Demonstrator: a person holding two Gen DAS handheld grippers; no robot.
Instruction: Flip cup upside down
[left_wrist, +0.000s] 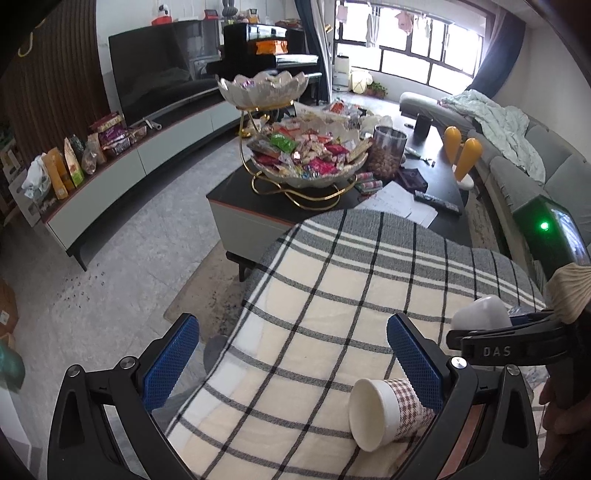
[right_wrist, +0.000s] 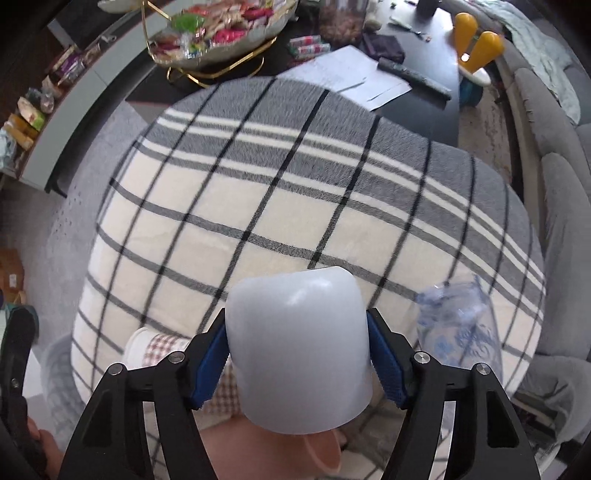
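Observation:
My right gripper (right_wrist: 297, 354) is shut on a frosted white cup (right_wrist: 299, 350), held bottom up above the checked blanket (right_wrist: 258, 206); the cup also shows in the left wrist view (left_wrist: 480, 314). My left gripper (left_wrist: 291, 354) is open and empty over the blanket. A paper cup with a brown houndstooth print (left_wrist: 388, 413) lies on its side by my left gripper's right finger (left_wrist: 413, 358); it also shows in the right wrist view (right_wrist: 155, 345). A clear plastic cup with blue print (right_wrist: 458, 328) lies to the right. A pinkish cup (right_wrist: 325, 454) is partly hidden below the white cup.
Beyond the blanket stands a dark coffee table (left_wrist: 439, 173) with a tiered snack bowl (left_wrist: 306, 155), a jar of nuts (left_wrist: 388, 155), papers and a remote. A grey sofa (left_wrist: 517, 177) runs along the right. A TV cabinet (left_wrist: 155, 147) is at the left.

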